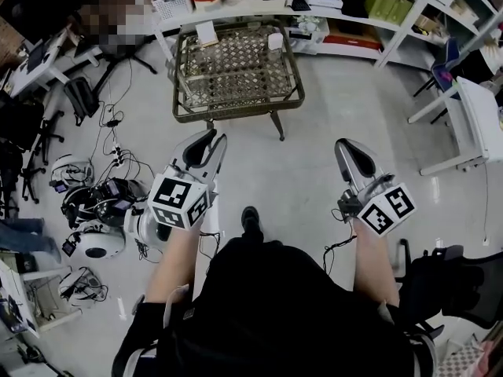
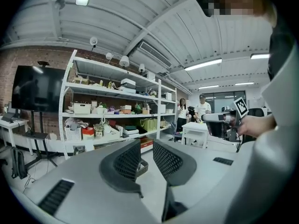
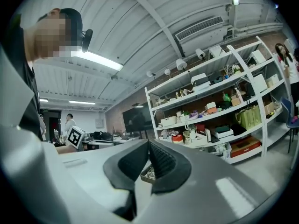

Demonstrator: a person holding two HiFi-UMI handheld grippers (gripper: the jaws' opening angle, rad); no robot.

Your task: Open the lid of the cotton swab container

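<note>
A low wicker-topped table (image 1: 292, 77) stands on the floor ahead of me. On its far right part sits a small pale container (image 1: 275, 42); I cannot make out its lid from here. A white card (image 1: 206, 32) stands at the table's far edge. My left gripper (image 1: 209, 141) is held well short of the table, its jaws a narrow gap apart with nothing between them (image 2: 146, 143). My right gripper (image 1: 346, 149) is level with it on the right, jaws closed tip to tip and empty (image 3: 148, 143). The table's corner (image 3: 146, 172) shows below the right jaws.
White shelving (image 1: 314, 10) full of boxes runs behind the table. Cables and round devices (image 1: 94, 210) litter the floor at left. A white desk (image 1: 479, 124) stands at right, a black chair (image 1: 448, 285) at lower right. People stand far off (image 2: 202, 107).
</note>
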